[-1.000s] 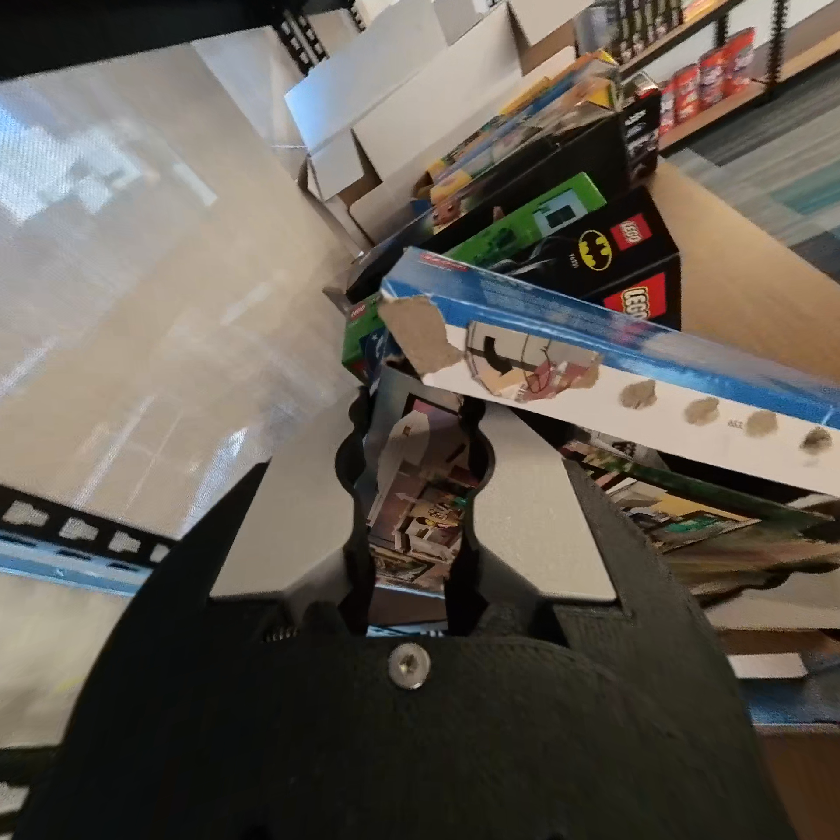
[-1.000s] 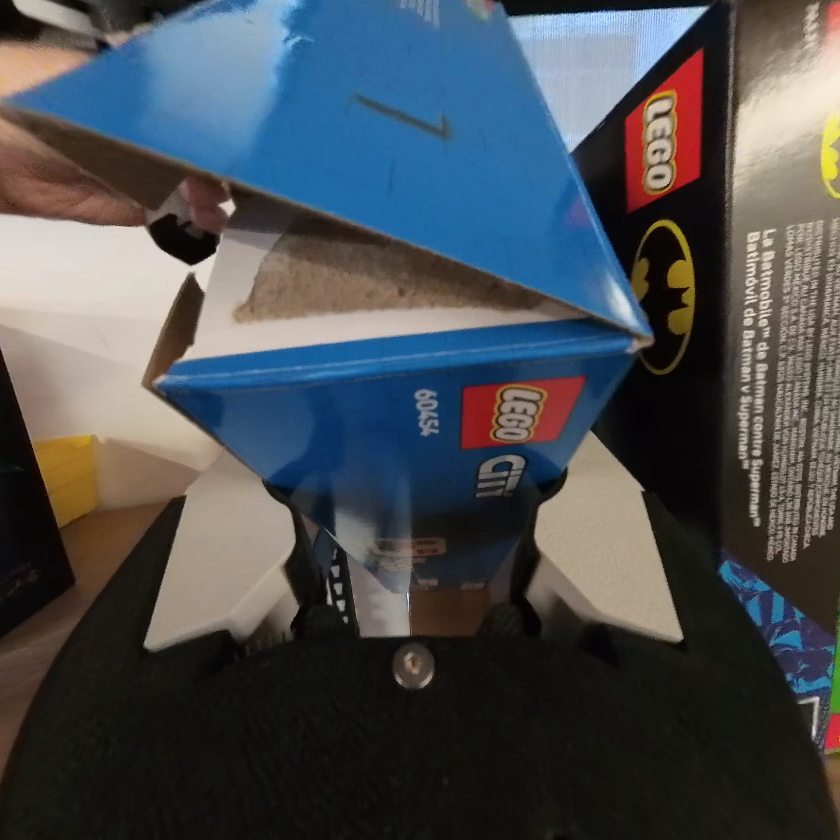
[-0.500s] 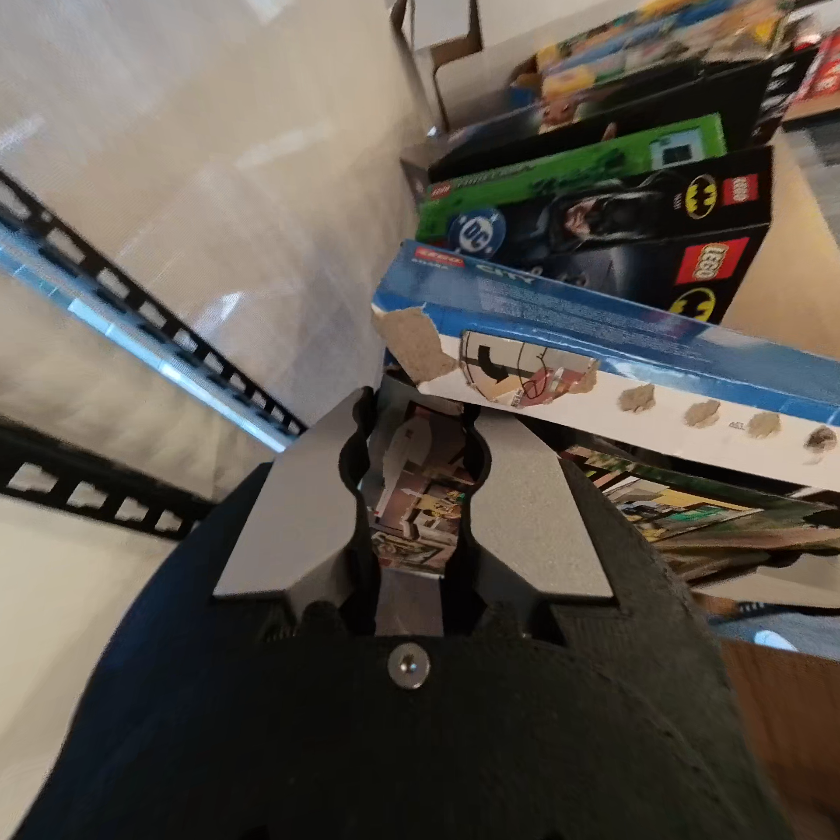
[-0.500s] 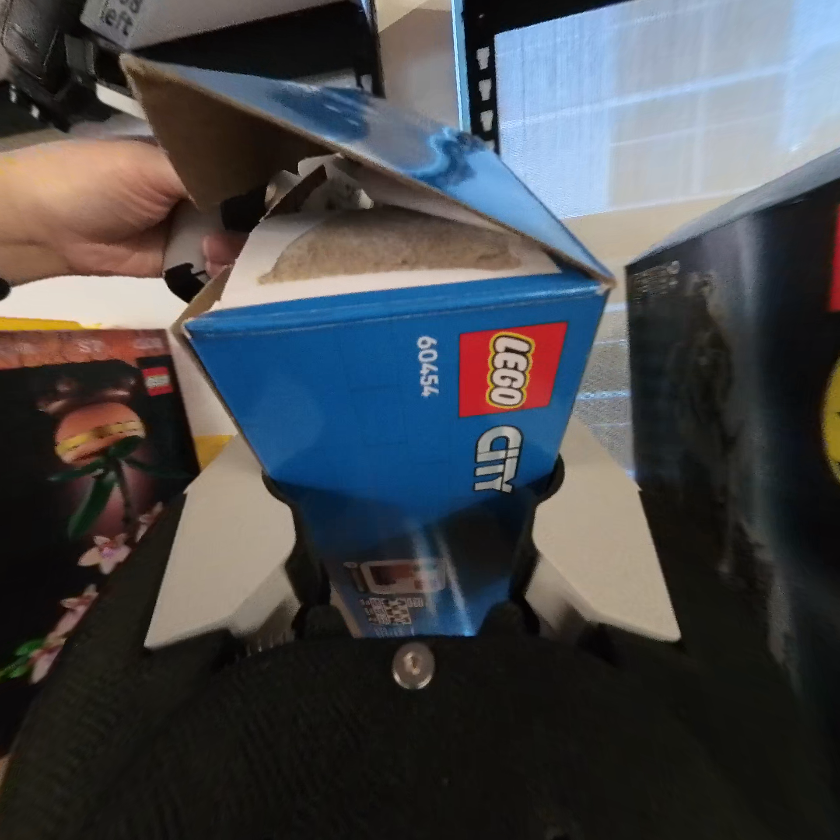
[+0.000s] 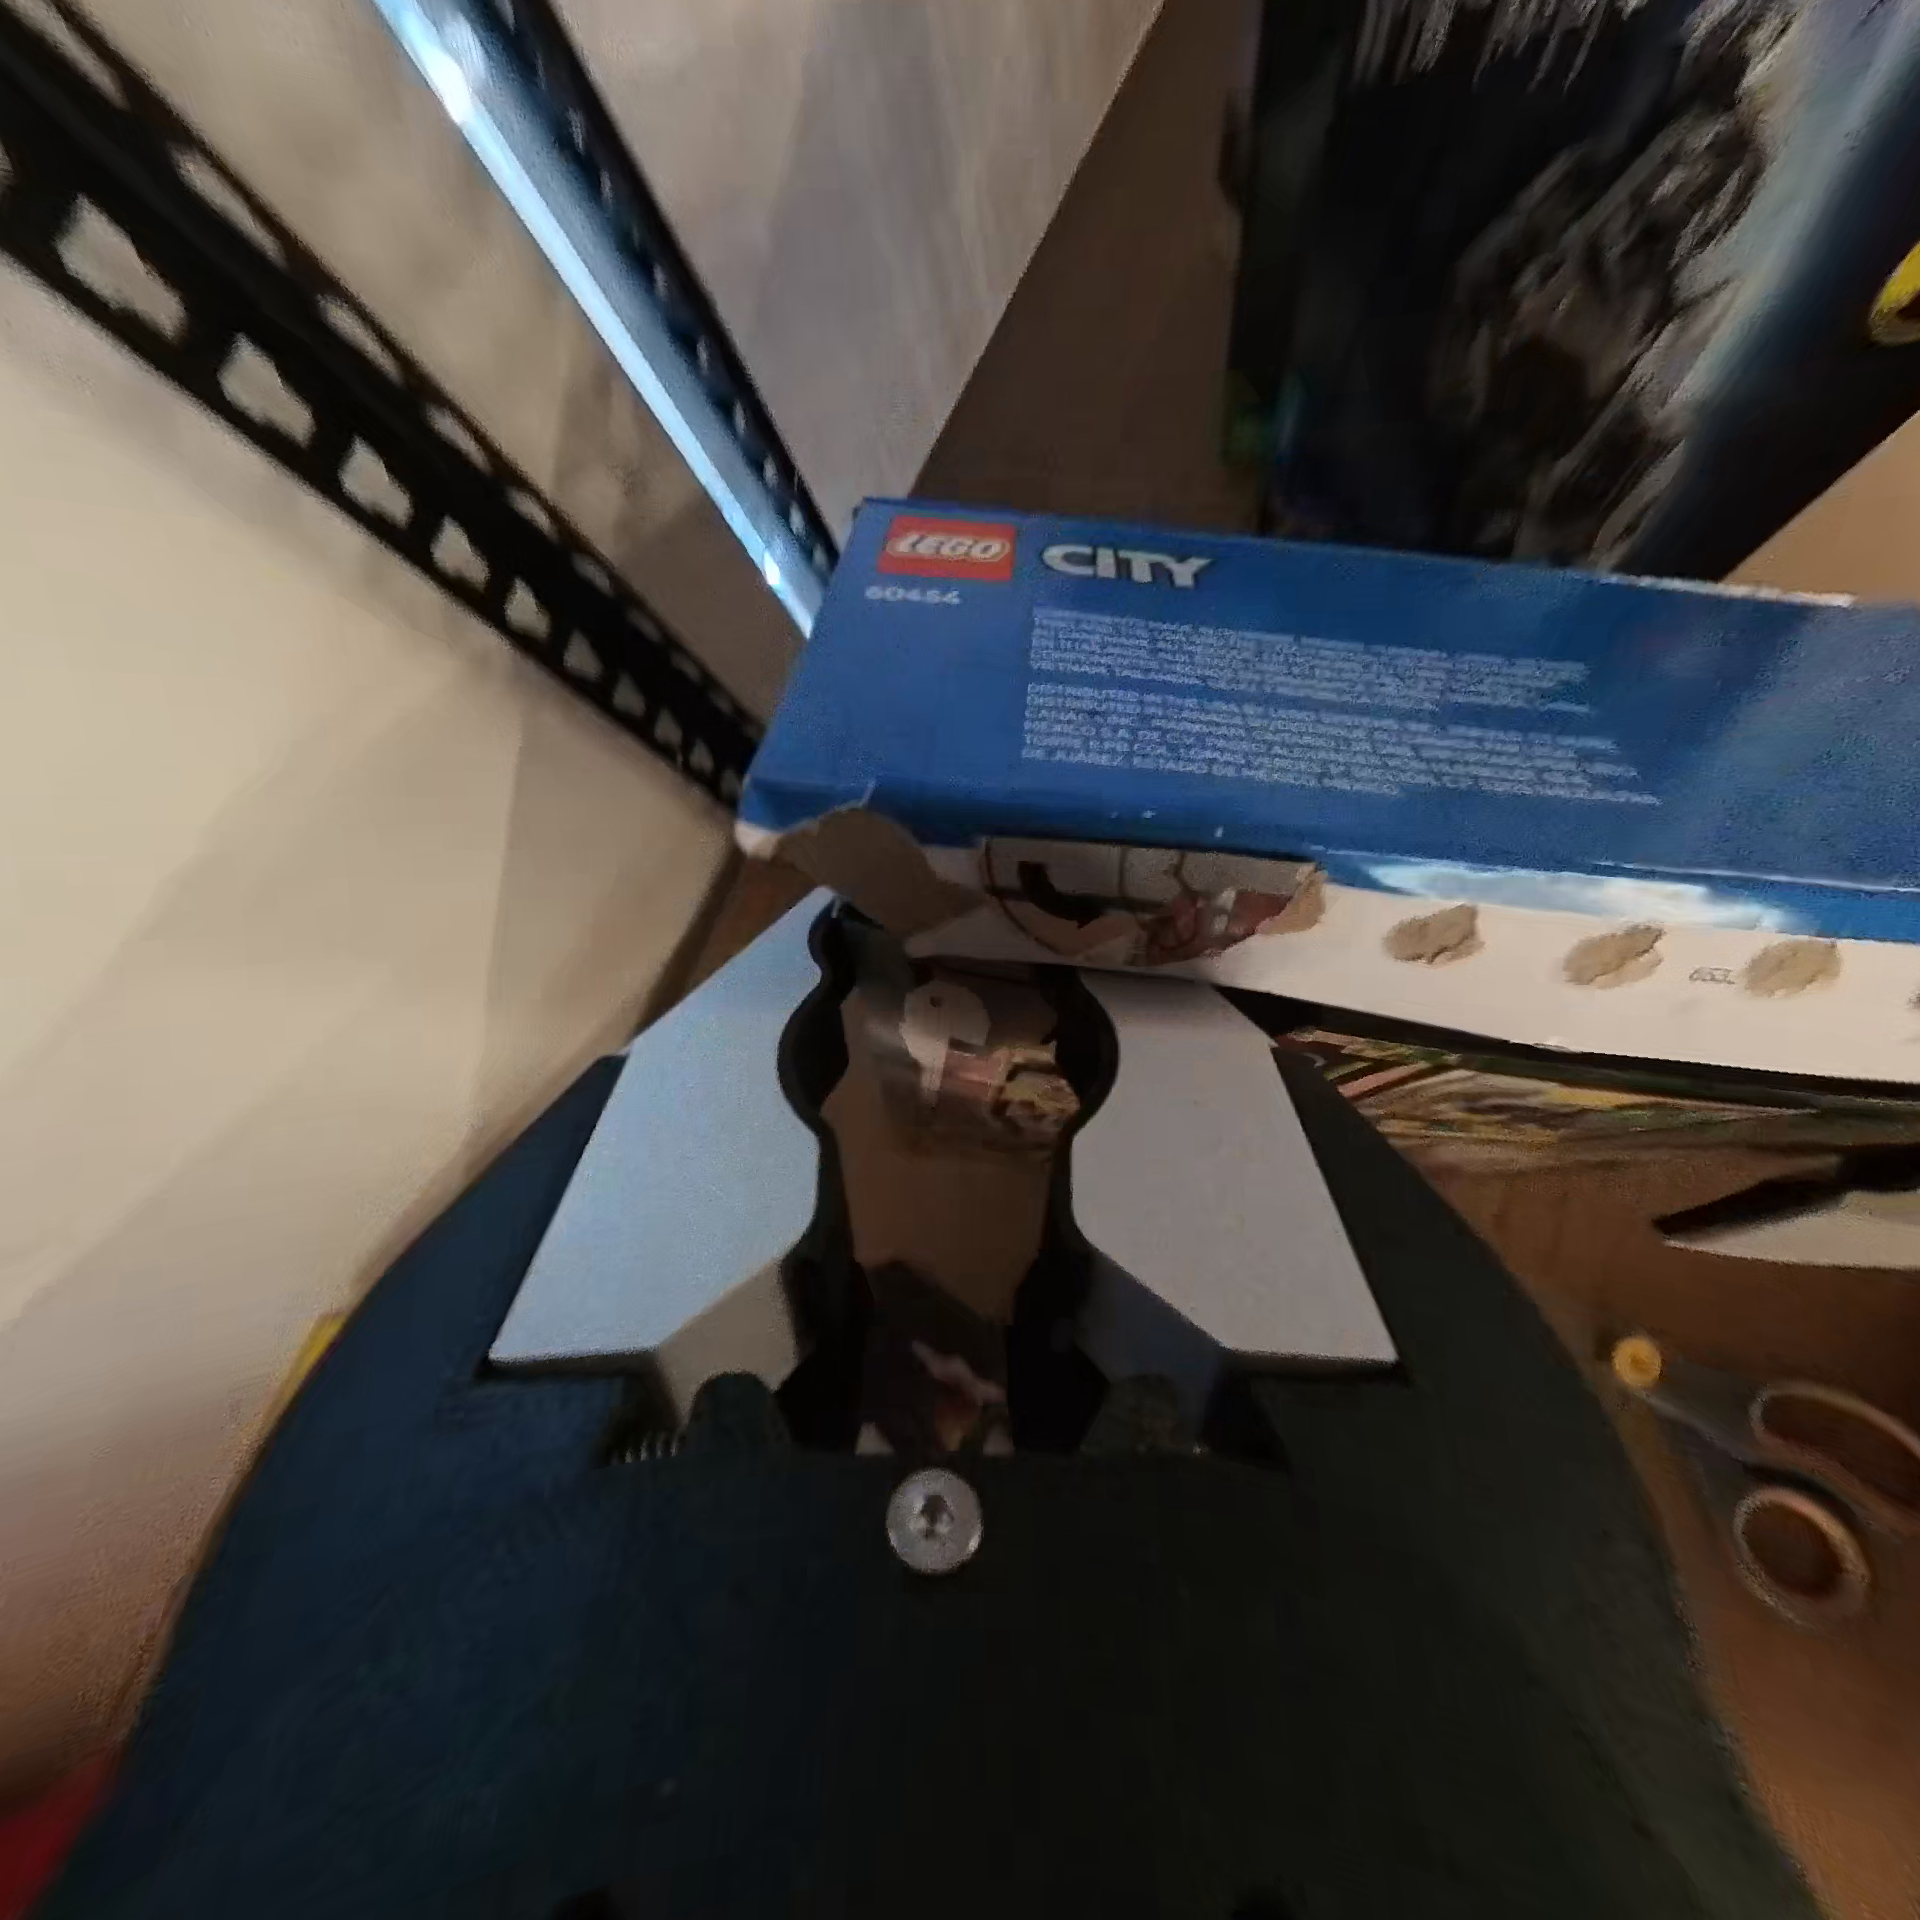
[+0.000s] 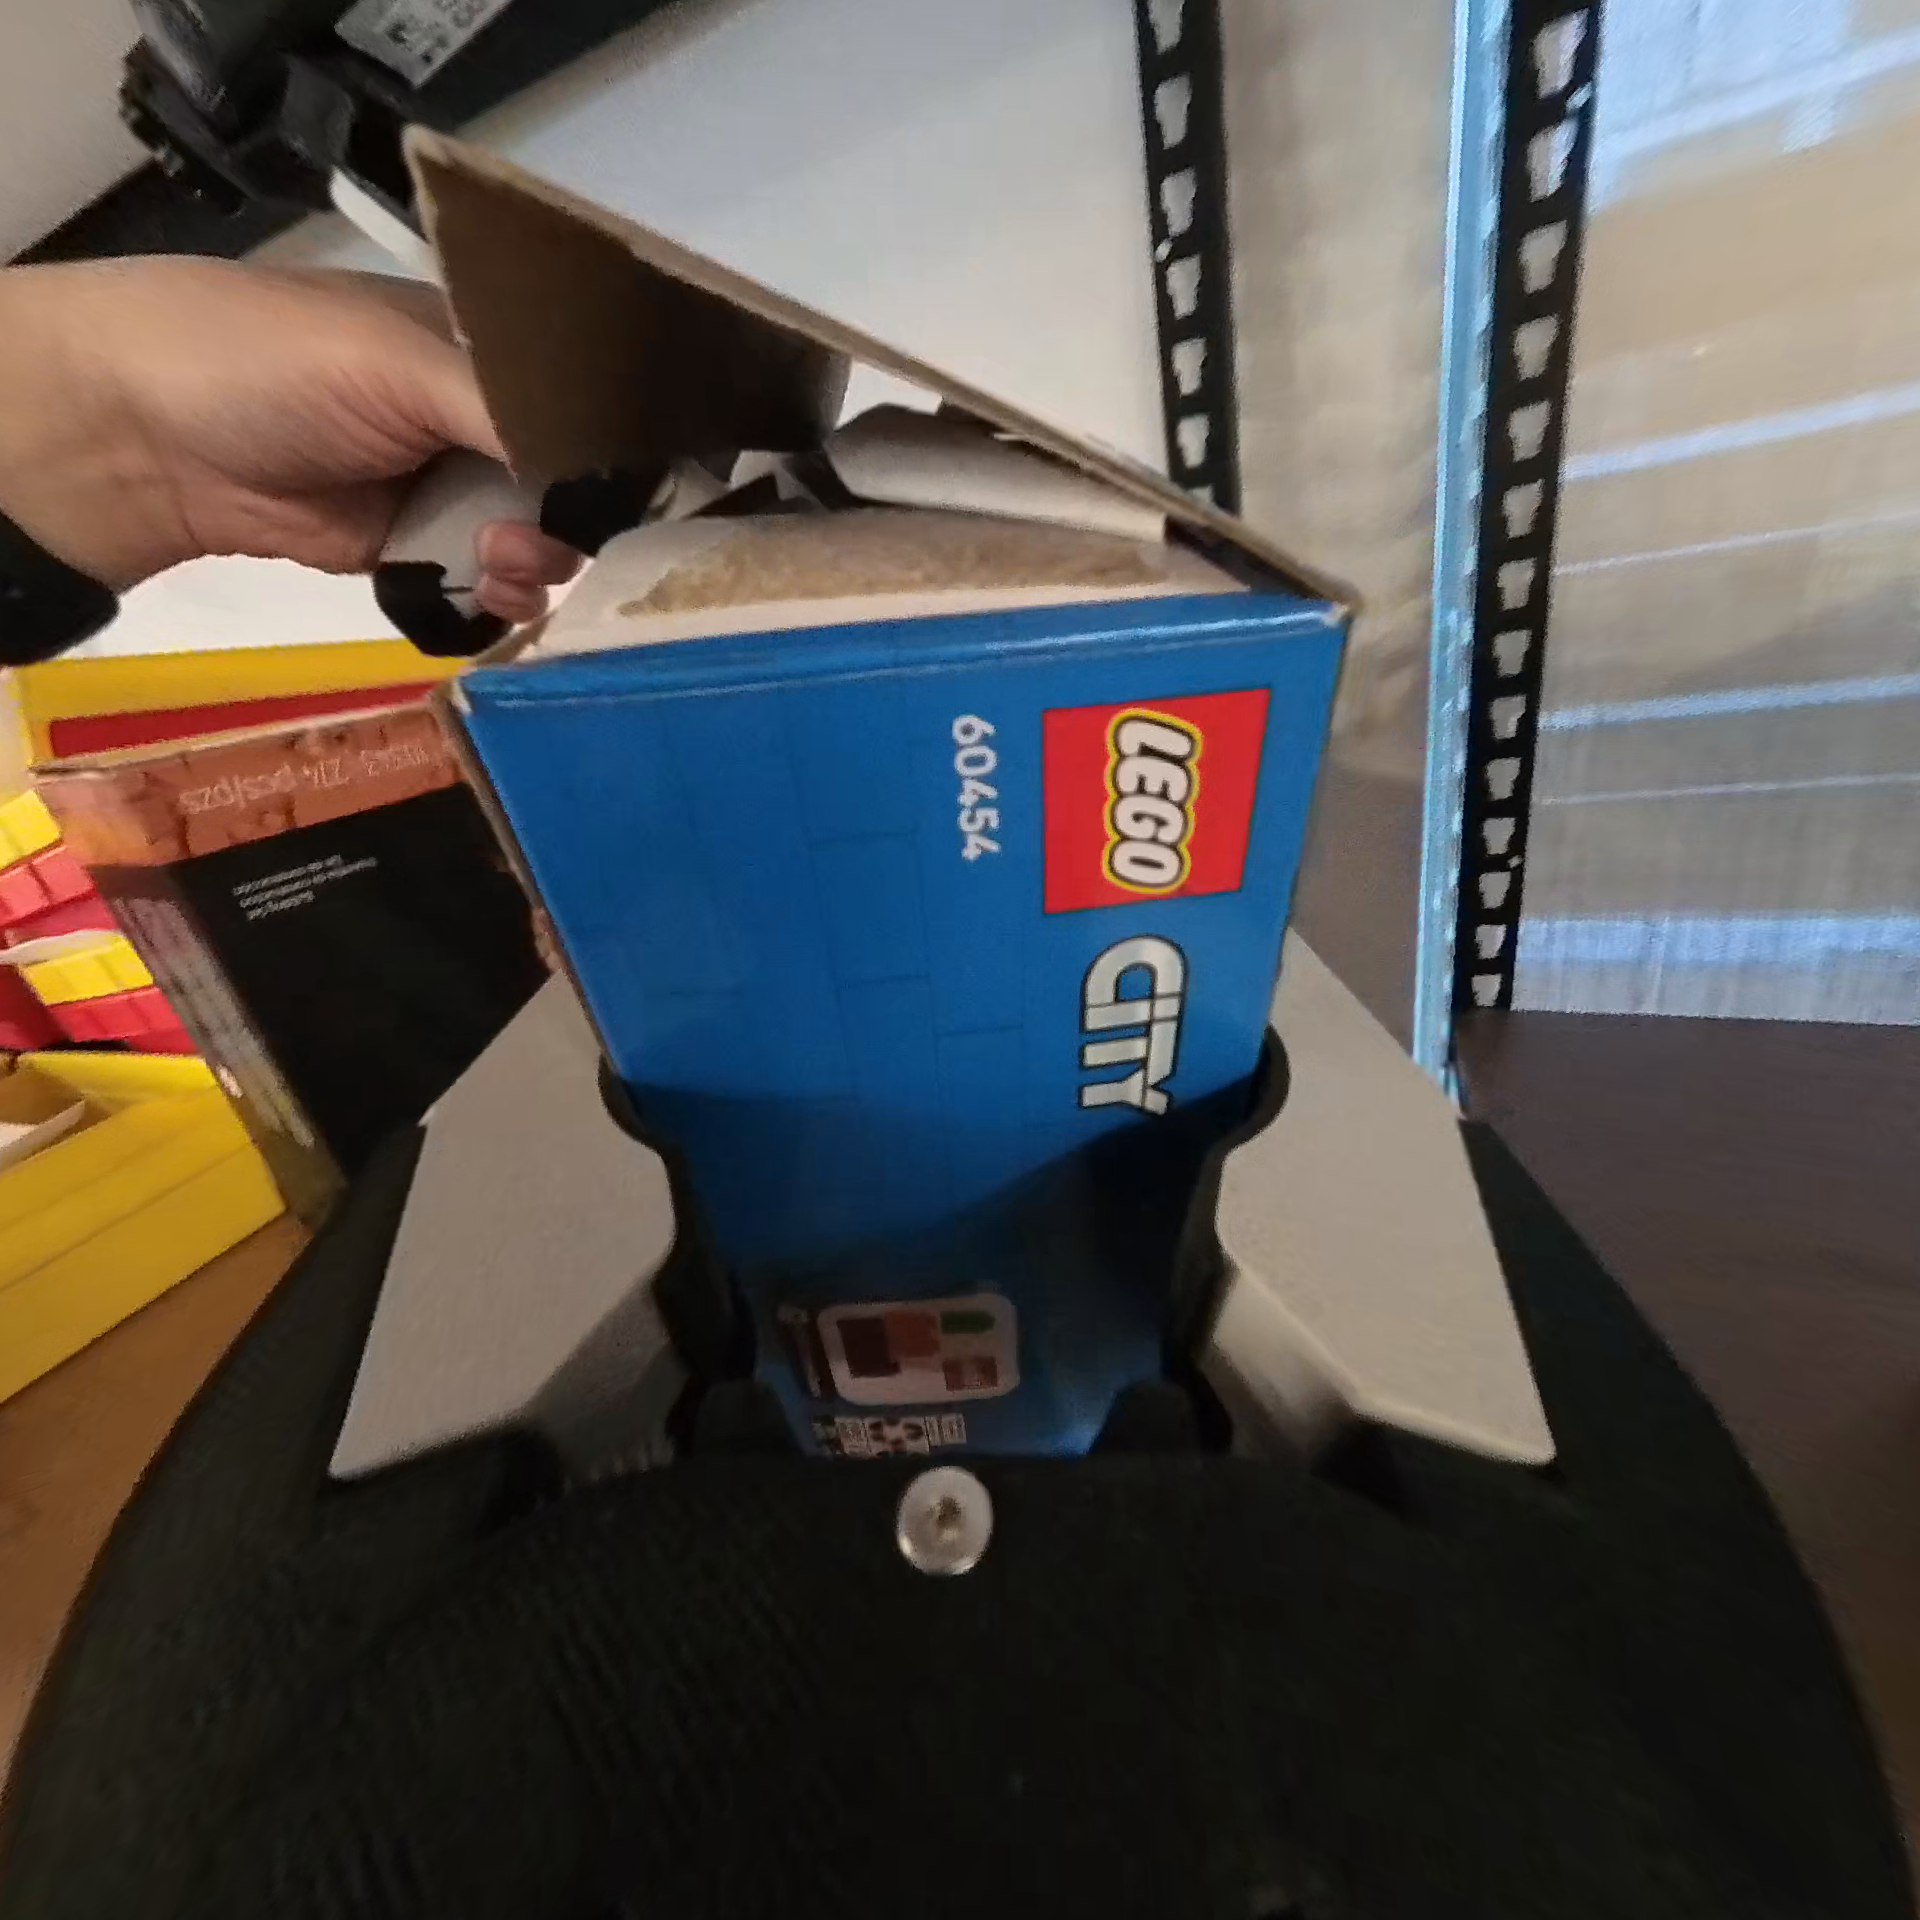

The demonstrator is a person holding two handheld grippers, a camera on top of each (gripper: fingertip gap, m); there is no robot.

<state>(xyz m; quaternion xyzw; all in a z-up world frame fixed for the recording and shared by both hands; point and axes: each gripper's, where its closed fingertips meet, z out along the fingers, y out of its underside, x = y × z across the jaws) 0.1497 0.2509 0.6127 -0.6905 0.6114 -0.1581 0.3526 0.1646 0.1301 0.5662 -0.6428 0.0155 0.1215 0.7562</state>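
Observation:
A blue toy-brick box (image 6: 831,852) with a torn, open end is held between both grippers. My right gripper (image 6: 945,1060) is shut on its narrow side near the closed end. The top flap (image 6: 644,343) stands lifted, showing brown cardboard inside. My left gripper (image 5: 951,997) is shut on a printed flap (image 5: 977,1081) at the box's torn end, right under the blue box (image 5: 1247,707). In the right wrist view the left gripper (image 6: 457,561) shows at that open end, with a person's hand (image 6: 229,416) behind it.
A black perforated shelf upright (image 6: 1507,520) stands just right of the box and also shows in the left wrist view (image 5: 312,395). Yellow bins (image 6: 104,1174) and a black box (image 6: 343,935) lie left. A dark box (image 5: 1507,260) is above; scissors (image 5: 1787,1486) lie lower right.
Both grippers have swung the blue box away from the row of black and green boxes towards the shelf upright. The top flap has opened wider. Both grips are unchanged.

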